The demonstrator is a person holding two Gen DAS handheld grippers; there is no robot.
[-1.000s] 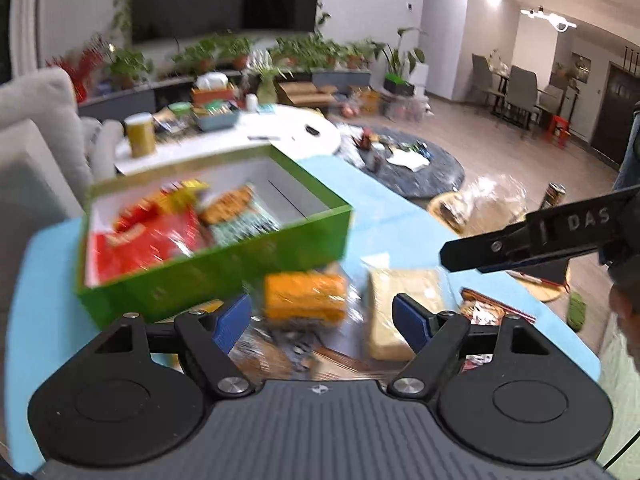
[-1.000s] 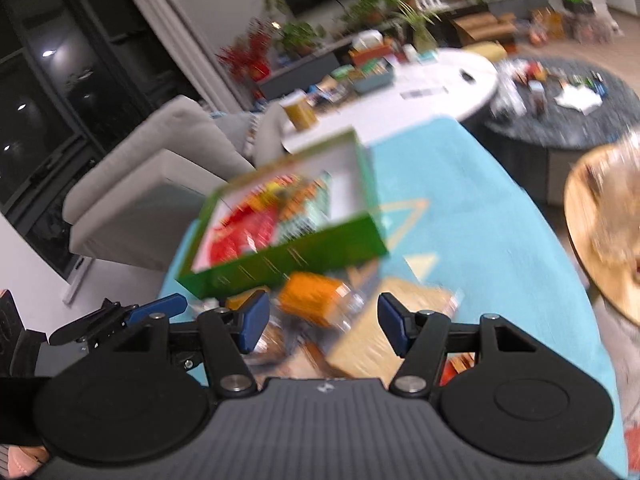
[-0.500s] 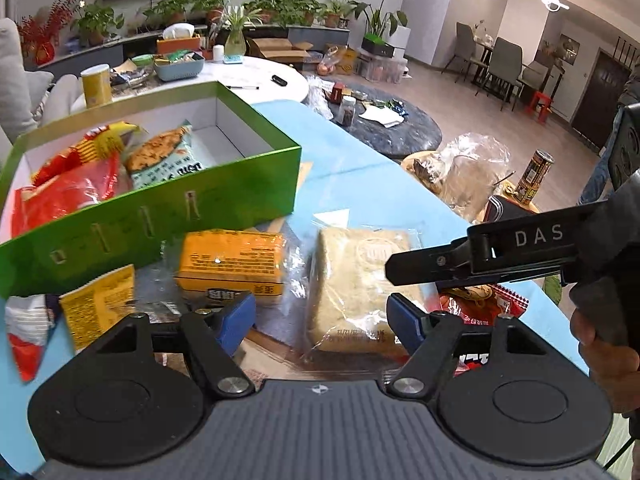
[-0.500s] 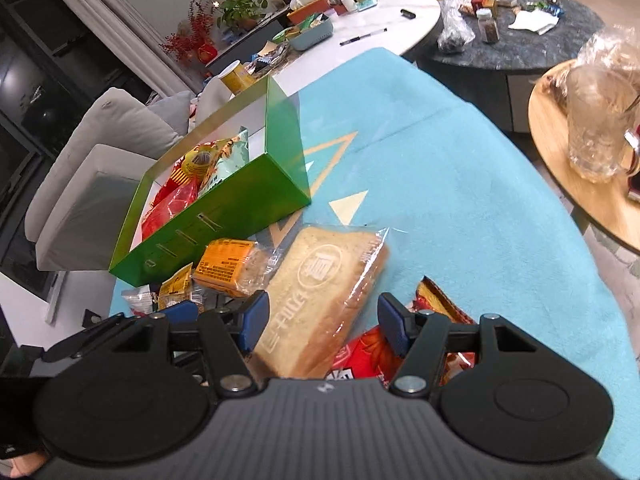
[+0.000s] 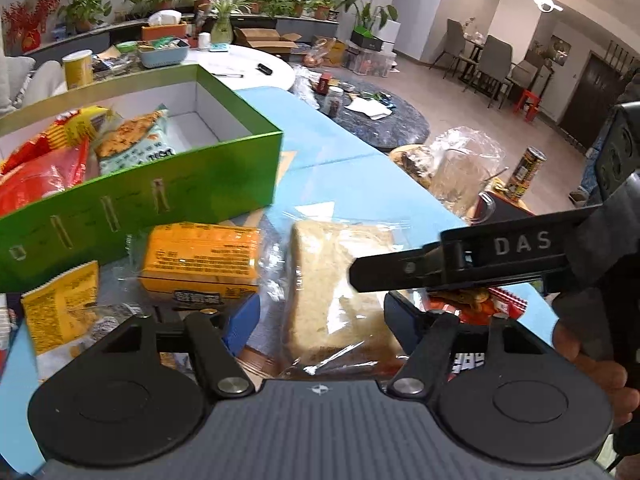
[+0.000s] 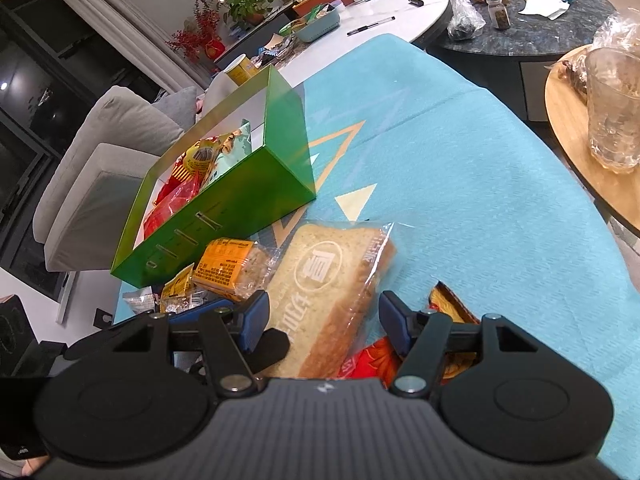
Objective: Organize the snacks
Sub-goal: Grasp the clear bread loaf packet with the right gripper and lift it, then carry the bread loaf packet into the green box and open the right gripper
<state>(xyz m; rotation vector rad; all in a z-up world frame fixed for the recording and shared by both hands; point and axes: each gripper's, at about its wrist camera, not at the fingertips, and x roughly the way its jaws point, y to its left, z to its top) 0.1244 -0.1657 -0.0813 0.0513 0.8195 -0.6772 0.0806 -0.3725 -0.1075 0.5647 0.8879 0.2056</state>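
Note:
A clear-wrapped bread pack (image 5: 336, 280) (image 6: 332, 276) lies on the teal cloth, and both grippers straddle it. My left gripper (image 5: 322, 320) is closing, with the bread between its blue pads and a gap still showing on the left side. My right gripper (image 6: 325, 320) is opening slightly around the same pack without pressing it. One of its fingers (image 5: 404, 272) crosses over the bread. A green box (image 5: 140, 200) (image 6: 240, 208) to the left holds red, yellow and pale-green snack bags. Beside the bread lie an orange pack (image 5: 200, 256) (image 6: 226, 260) and a yellow packet (image 5: 60, 308). A red bag (image 6: 372, 360) lies under it.
The teal tablecloth (image 6: 460, 184) stretches bare to the right of the box. A round wooden side table (image 6: 580, 168) with a glass jar (image 6: 612, 120) and a can (image 5: 528, 168) stands right. A grey sofa (image 6: 100, 152) is left, and a cluttered white table (image 6: 400, 4) behind.
Both grippers have come down and in over the snack pile, so the bread pack now sits between each pair of fingers. The left jaws have narrowed.

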